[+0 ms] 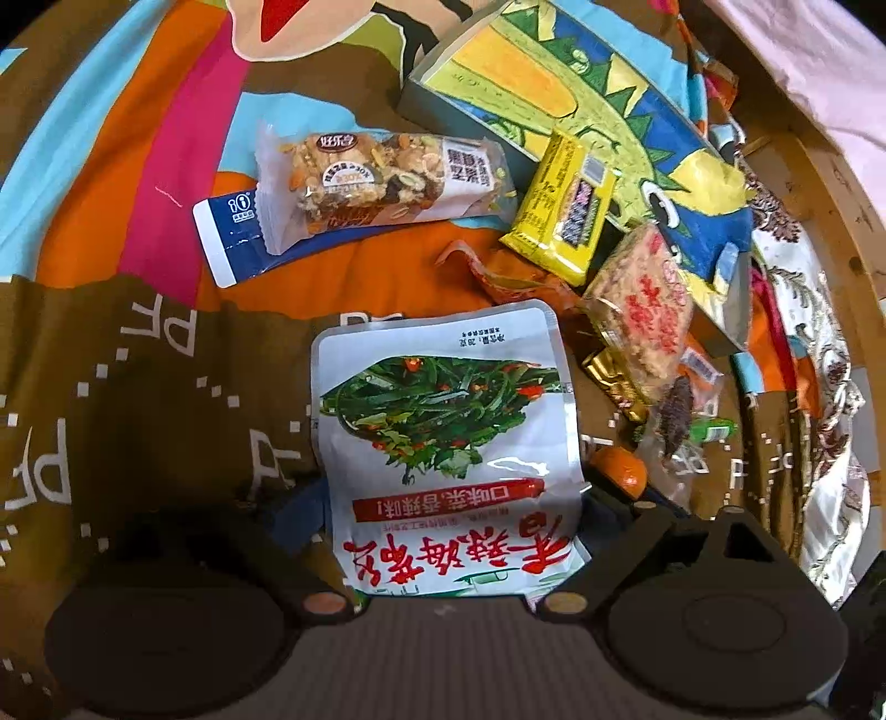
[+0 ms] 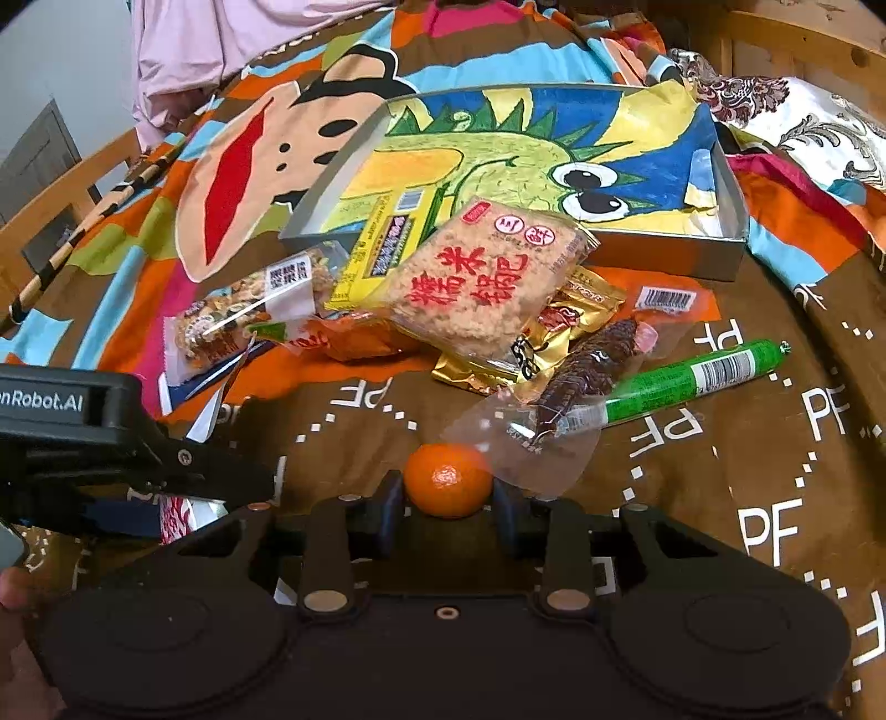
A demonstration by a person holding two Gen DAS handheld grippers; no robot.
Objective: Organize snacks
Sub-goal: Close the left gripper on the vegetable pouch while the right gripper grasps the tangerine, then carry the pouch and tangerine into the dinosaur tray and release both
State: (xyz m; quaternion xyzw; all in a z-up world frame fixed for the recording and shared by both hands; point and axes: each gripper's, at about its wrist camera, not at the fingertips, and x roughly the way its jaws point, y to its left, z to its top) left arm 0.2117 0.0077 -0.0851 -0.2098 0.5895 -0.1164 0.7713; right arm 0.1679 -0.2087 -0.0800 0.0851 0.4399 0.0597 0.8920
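My left gripper (image 1: pixel 451 498) is shut on a white seaweed snack pouch (image 1: pixel 448 426), which hides its fingertips. My right gripper (image 2: pixel 447 501) is shut on a small orange mandarin (image 2: pixel 447 479), which also shows in the left wrist view (image 1: pixel 620 471). A shallow grey box (image 2: pixel 664 260) lined with a dinosaur drawing lies behind the snack pile; it also shows in the left wrist view (image 1: pixel 437 108). In the pile are a nut bar (image 1: pixel 382 180), a yellow packet (image 1: pixel 562 213), a rice cracker pack (image 2: pixel 487 282), a gold packet (image 2: pixel 576 310), a dark jerky pack (image 2: pixel 581 376) and a green sausage stick (image 2: pixel 698 374).
Everything lies on a colourful cartoon bedspread (image 2: pixel 277 166). A wooden bed frame (image 2: pixel 803 50) runs along the far right. A patterned pillow (image 2: pixel 819 122) lies behind the box. A striped stick (image 2: pixel 83 238) lies at the left. The left gripper body (image 2: pixel 99 443) is close beside my right one.
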